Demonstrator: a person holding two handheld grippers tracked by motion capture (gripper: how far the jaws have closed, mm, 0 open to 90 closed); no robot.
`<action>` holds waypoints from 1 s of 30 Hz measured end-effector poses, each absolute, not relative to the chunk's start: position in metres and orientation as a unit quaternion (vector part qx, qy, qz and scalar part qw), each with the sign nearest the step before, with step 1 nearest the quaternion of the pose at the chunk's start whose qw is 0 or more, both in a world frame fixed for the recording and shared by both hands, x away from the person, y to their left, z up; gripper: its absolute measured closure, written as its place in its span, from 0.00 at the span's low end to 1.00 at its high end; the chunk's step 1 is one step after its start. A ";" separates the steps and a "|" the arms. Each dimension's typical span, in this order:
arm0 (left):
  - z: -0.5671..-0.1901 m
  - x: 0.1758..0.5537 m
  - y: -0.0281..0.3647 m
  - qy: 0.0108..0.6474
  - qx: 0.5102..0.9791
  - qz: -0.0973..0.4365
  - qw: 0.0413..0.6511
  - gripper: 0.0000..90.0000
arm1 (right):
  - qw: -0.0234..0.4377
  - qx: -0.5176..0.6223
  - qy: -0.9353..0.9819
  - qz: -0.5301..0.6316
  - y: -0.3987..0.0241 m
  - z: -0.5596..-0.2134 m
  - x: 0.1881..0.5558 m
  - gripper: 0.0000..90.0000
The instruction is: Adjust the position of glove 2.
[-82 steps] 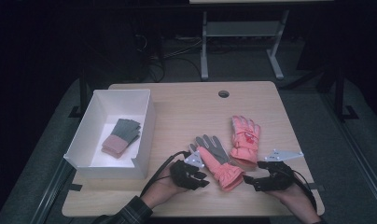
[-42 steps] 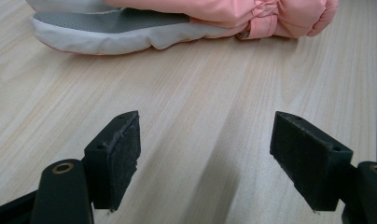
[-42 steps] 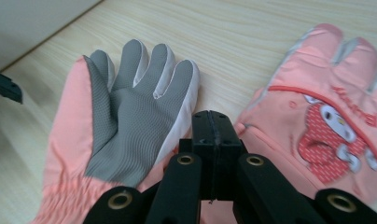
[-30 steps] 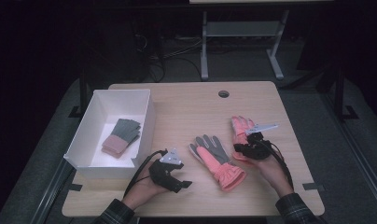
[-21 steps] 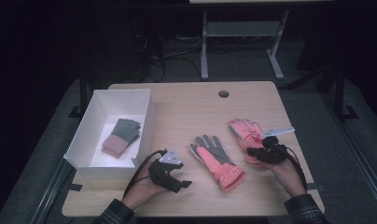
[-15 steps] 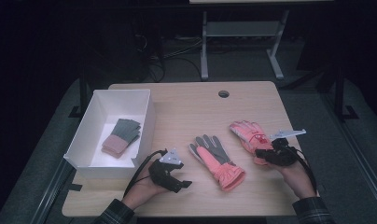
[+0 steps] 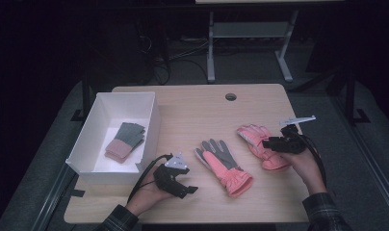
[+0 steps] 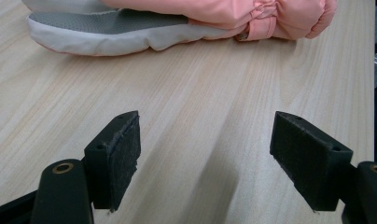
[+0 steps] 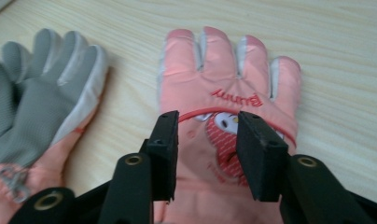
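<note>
Here, from the high view, my right gripper (image 7: 272,143) hangs over the pink ski glove (image 7: 258,144) that lies back-side up at the right part of the wooden table (image 7: 192,110), its fingers pointing away from me and a little to the left. My left gripper (image 7: 187,187) rests low on the table near my edge, just beside the second pink glove (image 7: 222,163), which lies palm up with its grey palm showing. In the white box (image 7: 94,144) at the left lies a small knit glove (image 7: 125,142), grey with a pink cuff. In the left gripper view the jaws are spread wide with only bare table between them, and the padded cuff of the palm-up glove (image 8: 280,18) lies well ahead of them, untouched. In the right gripper view my jaws have just been opening; they stand half spread above the back of the glove (image 9: 228,93), one to each side of the small penguin picture (image 9: 224,126) under the word "Bunny", and I judge the pads do not press the fabric now. I think this glove is light, soft and thick with filling, so it will bend and hang when lifted, and its smooth shell may slide between the pads. I would take it at the gathered cuff or pinch a good fold of the back, not the thin finger ends.
</note>
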State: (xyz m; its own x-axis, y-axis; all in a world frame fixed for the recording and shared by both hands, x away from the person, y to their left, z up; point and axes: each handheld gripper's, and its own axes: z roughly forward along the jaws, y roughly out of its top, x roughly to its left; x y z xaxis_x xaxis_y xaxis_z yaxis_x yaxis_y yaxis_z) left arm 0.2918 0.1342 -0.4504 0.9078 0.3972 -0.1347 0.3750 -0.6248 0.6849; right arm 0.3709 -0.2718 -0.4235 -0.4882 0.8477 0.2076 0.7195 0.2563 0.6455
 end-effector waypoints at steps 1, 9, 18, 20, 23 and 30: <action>-0.450 0.292 0.134 0.215 0.901 0.015 0.377 0.27 | 0.089 0.498 0.788 0.351 -0.272 -0.425 0.374 0.62; -0.451 0.291 0.133 0.215 0.902 0.015 0.375 0.27 | 0.077 0.508 0.798 0.314 -0.271 -0.444 0.382 0.55; -0.452 0.291 0.131 0.212 0.906 0.011 0.366 0.27 | 0.092 0.493 0.810 0.304 -0.265 -0.452 0.382 0.73; -0.453 0.291 0.130 0.212 0.906 0.011 0.367 0.27 | 0.092 0.493 0.810 0.303 -0.265 -0.452 0.381 0.76; -0.453 0.291 0.130 0.211 0.907 0.011 0.364 0.27 | 0.102 0.484 0.816 0.298 -0.263 -0.450 0.379 0.85; -0.453 0.291 0.131 0.215 0.905 0.012 0.367 0.27 | 0.102 0.482 0.813 0.312 -0.268 -0.446 0.378 0.97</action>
